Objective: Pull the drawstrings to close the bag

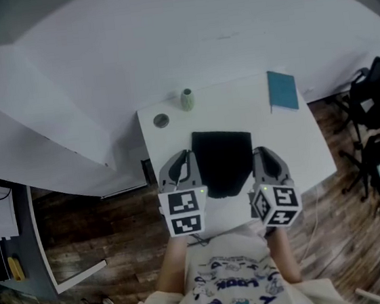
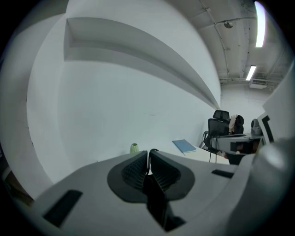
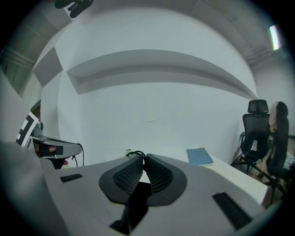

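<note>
A black drawstring bag (image 1: 223, 159) lies flat in the middle of the white table (image 1: 308, 142), between my two grippers. Its left edge is where my left gripper (image 1: 188, 156) reaches; in the left gripper view that gripper (image 2: 148, 154) has its jaws pressed together on a thin black drawstring (image 2: 152, 150) that loops out at the tips. At the bag's right edge is my right gripper (image 1: 258, 154). In the right gripper view it (image 3: 142, 158) is shut too, with a black cord loop (image 3: 134, 153) poking out above the tips. Both gripper views hide the bag itself.
A small green vase (image 1: 187, 99) and a round grey object (image 1: 161, 120) stand at the table's far left. A blue notebook (image 1: 282, 90) lies at the far right corner. Office chairs (image 1: 374, 93) stand to the right of the table, and a white wall is behind it.
</note>
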### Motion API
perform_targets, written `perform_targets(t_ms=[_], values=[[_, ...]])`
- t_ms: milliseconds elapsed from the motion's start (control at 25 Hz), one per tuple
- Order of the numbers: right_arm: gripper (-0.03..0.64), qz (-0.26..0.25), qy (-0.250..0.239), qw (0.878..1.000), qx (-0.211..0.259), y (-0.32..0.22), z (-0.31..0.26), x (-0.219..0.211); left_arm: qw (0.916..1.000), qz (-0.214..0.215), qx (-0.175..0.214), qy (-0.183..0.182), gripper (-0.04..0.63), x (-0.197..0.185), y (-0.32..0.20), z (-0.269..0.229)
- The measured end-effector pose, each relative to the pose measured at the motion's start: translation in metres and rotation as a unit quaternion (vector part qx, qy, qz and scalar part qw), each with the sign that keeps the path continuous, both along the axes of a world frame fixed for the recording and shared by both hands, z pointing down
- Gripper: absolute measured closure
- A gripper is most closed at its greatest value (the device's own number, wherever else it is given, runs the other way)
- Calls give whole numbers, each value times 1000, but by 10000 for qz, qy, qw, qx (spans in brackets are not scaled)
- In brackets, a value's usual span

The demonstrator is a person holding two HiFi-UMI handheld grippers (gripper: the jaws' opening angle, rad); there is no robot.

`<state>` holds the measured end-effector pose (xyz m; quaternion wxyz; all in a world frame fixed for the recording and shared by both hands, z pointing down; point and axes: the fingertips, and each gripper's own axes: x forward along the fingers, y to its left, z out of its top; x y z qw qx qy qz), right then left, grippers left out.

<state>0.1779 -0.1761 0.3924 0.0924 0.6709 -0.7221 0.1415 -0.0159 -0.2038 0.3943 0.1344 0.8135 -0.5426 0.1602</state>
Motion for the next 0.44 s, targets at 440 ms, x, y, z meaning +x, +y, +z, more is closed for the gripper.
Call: perform_targets(t_ms=[440], values=[[594,110,20,9999,-52,5,3,5,10000,-6,-28,-7,577,-3,4,2]])
